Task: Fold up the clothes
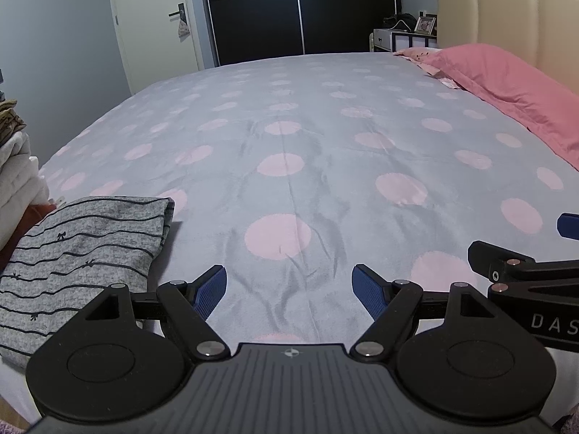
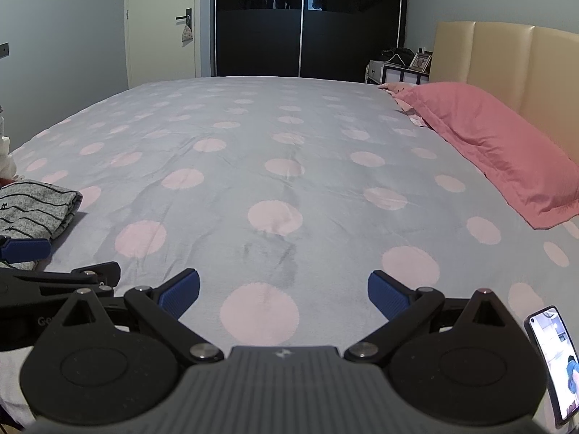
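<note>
Folded grey knit garment with thin black wavy stripes and small bow motifs (image 1: 79,253): lies flat at the near left edge of the bed, just left of the left gripper; also seen at the far left of the right wrist view (image 2: 36,209).

Bed cover, grey fabric with pale pink round spots (image 1: 289,152): spread across the whole bed, lightly creased along the centre line; same cover in the right wrist view (image 2: 275,181).

Left gripper, black linkage arms with blue ribbed pads (image 1: 289,291): jaws spread wide, nothing between them, held above the cover at the near edge.

Right gripper, same build (image 2: 283,294): jaws spread wide, nothing held, poised over a pink spot; it sits just right of the left gripper, and part of it shows at the right edge of the left wrist view (image 1: 524,271).

Pink pillow, long, cotton-like (image 1: 506,90): along the right side against a cream padded headboard (image 1: 506,11).

Stack of folded pale clothes (image 1: 18,166): off the left edge, beyond the striped garment.

Black sliding wardrobe (image 1: 296,11): far wall, beside a white door (image 1: 155,25).

Small bedside cabinet with a framed picture (image 1: 405,38): far right.

Smartphone, screen lit (image 2: 553,365): near right corner, right wrist view.
</note>
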`<state>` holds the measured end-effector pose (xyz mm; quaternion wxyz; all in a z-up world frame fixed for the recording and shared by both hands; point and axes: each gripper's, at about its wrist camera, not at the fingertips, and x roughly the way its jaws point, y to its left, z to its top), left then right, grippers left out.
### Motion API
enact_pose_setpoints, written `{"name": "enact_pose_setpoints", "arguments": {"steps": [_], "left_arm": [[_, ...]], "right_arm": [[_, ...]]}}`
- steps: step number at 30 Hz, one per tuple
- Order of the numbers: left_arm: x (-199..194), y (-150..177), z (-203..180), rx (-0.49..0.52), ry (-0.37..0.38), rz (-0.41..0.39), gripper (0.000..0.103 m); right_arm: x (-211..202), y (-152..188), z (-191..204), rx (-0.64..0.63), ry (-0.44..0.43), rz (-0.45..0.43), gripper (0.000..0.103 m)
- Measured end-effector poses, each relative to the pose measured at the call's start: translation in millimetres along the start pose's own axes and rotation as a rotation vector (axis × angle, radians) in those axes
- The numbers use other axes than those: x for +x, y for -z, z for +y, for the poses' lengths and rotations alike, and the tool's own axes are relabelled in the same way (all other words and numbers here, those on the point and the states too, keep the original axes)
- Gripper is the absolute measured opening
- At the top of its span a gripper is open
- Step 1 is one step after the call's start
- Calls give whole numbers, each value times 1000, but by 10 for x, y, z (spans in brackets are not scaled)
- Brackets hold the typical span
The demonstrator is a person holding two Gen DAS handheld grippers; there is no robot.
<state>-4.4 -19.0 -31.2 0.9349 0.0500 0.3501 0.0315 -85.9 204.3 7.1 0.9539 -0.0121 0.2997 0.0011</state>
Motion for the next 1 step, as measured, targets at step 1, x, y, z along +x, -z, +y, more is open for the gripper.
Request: {"name": "enact_pose_setpoints", "arguments": {"steps": [1], "left_arm": [[1, 3, 6, -3, 1, 0, 76]], "right_arm": [[0, 0, -1, 3, 0, 1, 100]]}}
